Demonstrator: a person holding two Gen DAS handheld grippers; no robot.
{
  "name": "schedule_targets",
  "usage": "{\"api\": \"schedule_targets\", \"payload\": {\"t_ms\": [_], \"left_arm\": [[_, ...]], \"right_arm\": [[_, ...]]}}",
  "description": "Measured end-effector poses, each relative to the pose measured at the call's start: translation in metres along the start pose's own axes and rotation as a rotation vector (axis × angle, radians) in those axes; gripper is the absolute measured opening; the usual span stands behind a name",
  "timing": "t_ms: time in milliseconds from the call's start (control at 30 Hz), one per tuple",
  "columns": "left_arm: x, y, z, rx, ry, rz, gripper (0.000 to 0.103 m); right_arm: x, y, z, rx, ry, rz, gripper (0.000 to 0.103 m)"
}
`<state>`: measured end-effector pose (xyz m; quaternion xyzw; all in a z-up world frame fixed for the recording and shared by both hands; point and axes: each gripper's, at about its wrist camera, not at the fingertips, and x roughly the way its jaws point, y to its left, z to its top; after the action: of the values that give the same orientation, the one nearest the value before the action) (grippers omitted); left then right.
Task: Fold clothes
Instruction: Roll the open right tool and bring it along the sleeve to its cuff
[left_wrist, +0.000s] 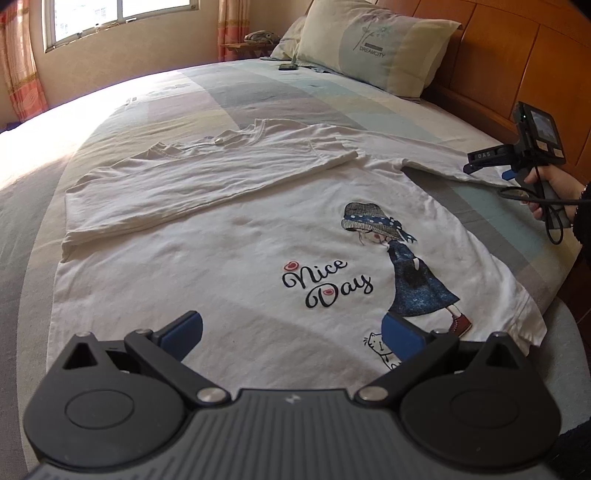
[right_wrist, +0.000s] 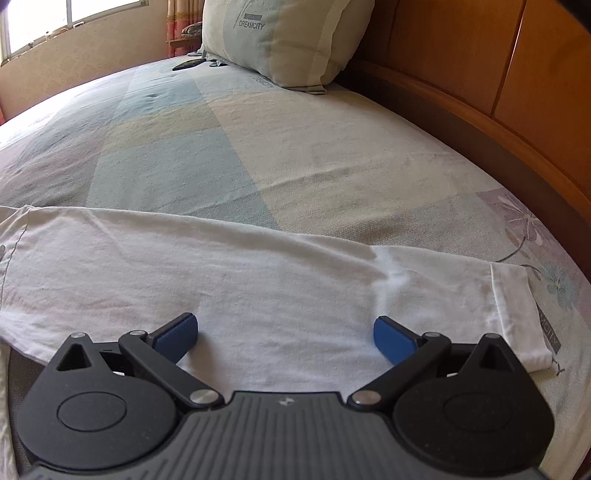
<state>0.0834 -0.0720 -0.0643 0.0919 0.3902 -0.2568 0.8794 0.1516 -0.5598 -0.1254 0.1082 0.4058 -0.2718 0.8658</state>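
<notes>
We see the white T-shirt (left_wrist: 229, 258) spread across the bed (left_wrist: 44, 206), filling the middle of the left wrist view, its far side folded over toward the centre and the "Nice Day" print at lower right. Our left tool (left_wrist: 291, 336) hovers at the bottom of the frame, released, blue pads spread above the hem. Our right tool (right_wrist: 284, 338), likewise released, sits over the outstretched sleeve (right_wrist: 461, 295) in its own view. A pillow (left_wrist: 373, 44) lies at upper right.
</notes>
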Motion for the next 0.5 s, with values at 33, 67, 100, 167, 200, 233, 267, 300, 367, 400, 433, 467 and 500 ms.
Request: {"api": "schedule_targets", "payload": {"t_ms": [33, 67, 100, 167, 200, 233, 267, 300, 367, 400, 433, 467, 500], "left_arm": [[-0.002, 0.0, -0.001, 0.002, -0.003, -0.002, 0.102], [-0.004, -0.001, -0.001, 0.005, -0.009, -0.002, 0.102], [-0.006, -0.001, -0.002, 0.006, -0.013, -0.003, 0.102], [-0.009, -0.001, -0.003, 0.006, -0.019, -0.008, 0.102], [-0.011, -0.001, -0.003, 0.006, -0.023, -0.009, 0.102], [-0.012, -0.001, -0.003, 0.007, -0.025, -0.009, 0.102], [-0.013, -0.001, -0.003, 0.008, -0.027, -0.01, 0.102], [-0.014, -0.001, -0.003, 0.007, -0.03, -0.009, 0.102], [-0.014, -0.001, -0.004, 0.005, -0.03, -0.01, 0.102], [-0.014, -0.001, -0.004, 0.003, -0.029, -0.011, 0.102], [-0.014, -0.001, -0.004, 0.002, -0.029, -0.012, 0.102], [-0.013, -0.001, -0.004, 0.003, -0.026, -0.014, 0.102], [-0.012, -0.002, -0.004, 0.006, -0.021, -0.016, 0.102]], "right_arm": [[-0.002, 0.001, -0.003, -0.002, 0.004, -0.001, 0.103], [-0.005, 0.001, -0.005, -0.003, 0.008, -0.001, 0.103], [-0.008, 0.001, -0.008, -0.002, 0.013, 0.004, 0.103], [-0.015, 0.0, -0.014, 0.006, 0.021, 0.021, 0.103], [-0.019, -0.001, -0.016, 0.013, 0.023, 0.035, 0.103], [-0.023, -0.002, -0.018, 0.021, 0.026, 0.048, 0.103], [-0.027, -0.004, -0.02, 0.029, 0.029, 0.061, 0.103], [-0.034, -0.008, -0.022, 0.053, 0.019, 0.088, 0.103], [-0.049, -0.023, -0.028, 0.141, -0.018, 0.163, 0.103], [-0.056, -0.031, -0.032, 0.185, -0.037, 0.201, 0.103], [-0.063, -0.043, -0.036, 0.256, -0.066, 0.261, 0.103], [-0.067, -0.055, -0.042, 0.332, -0.094, 0.321, 0.103], [-0.067, -0.068, -0.048, 0.425, -0.112, 0.378, 0.103]]}}
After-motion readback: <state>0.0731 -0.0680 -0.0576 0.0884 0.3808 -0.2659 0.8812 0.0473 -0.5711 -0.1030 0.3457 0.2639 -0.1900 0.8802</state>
